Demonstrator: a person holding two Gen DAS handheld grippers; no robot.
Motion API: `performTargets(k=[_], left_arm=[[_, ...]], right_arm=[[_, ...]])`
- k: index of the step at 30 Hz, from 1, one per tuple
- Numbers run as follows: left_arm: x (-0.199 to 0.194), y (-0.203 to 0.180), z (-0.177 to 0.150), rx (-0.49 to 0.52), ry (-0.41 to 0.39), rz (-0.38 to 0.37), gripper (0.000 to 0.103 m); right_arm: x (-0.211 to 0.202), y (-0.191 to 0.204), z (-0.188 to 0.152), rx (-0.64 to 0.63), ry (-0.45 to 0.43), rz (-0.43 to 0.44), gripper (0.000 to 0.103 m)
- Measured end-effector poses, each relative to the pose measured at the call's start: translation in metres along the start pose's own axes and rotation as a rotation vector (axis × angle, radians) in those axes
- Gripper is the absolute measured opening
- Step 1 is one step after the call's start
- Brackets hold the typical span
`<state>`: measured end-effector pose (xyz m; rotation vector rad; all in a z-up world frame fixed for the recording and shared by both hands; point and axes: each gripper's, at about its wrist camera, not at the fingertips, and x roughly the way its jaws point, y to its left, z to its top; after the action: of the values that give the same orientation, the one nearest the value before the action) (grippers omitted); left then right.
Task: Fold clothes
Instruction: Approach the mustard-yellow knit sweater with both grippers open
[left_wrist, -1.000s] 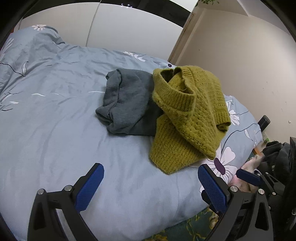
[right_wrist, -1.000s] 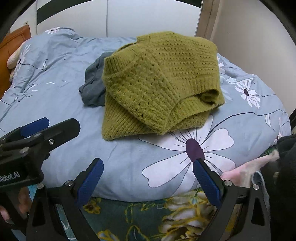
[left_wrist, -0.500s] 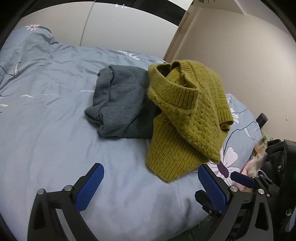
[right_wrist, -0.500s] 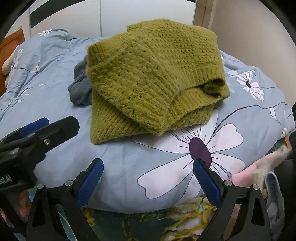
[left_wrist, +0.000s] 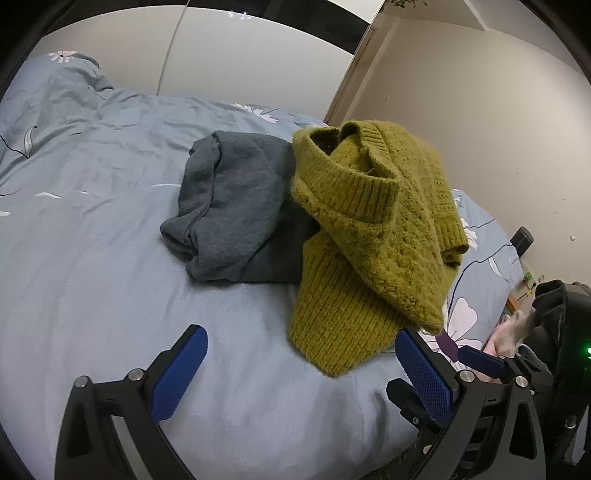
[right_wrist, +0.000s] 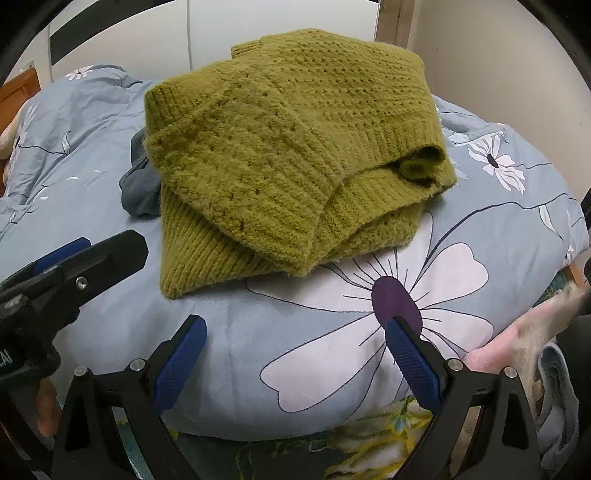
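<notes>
An olive-green knitted sweater (left_wrist: 373, 240) (right_wrist: 288, 147) lies bunched on the blue flowered duvet (left_wrist: 92, 258) (right_wrist: 480, 229). It partly covers a grey garment (left_wrist: 236, 210), of which only a corner (right_wrist: 140, 184) peeks out in the right wrist view. My left gripper (left_wrist: 303, 365) hovers open just short of the sweater's lower hem, nothing between its blue pads. My right gripper (right_wrist: 295, 354) is open too, low over the bed's near edge by the big white flower print. The left gripper's body (right_wrist: 55, 280) shows at the left of the right wrist view.
White wardrobe doors (left_wrist: 240, 59) stand behind the bed and a beige wall (left_wrist: 498, 110) runs along its right side. A patterned bedskirt (right_wrist: 332, 443) hangs below the duvet edge. Pink and dark cloth (right_wrist: 535, 339) lies low at the right.
Both grippers have moved closer to the pile, so the sweater fills more of each view. Both stay open and the clothes have not shifted.
</notes>
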<state>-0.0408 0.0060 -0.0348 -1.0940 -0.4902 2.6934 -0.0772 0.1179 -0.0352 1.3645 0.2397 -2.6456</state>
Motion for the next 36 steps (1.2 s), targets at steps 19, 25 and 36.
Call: performTargets(k=[19, 25, 36], left_arm=[[0.010, 0.008, 0.011, 0.013, 0.011, -0.024, 0.103], [0.012, 0.004, 0.011, 0.013, 0.006, -0.018, 0.103], [0.024, 0.004, 0.037, -0.025, 0.008, -0.076, 0.103]], right_arm=[[0.019, 0.017, -0.002, 0.019, 0.000, 0.002, 0.098], [0.025, 0.020, -0.004, 0.026, 0.001, 0.002, 0.098], [0.036, 0.035, -0.008, 0.048, 0.005, 0.001, 0.098]])
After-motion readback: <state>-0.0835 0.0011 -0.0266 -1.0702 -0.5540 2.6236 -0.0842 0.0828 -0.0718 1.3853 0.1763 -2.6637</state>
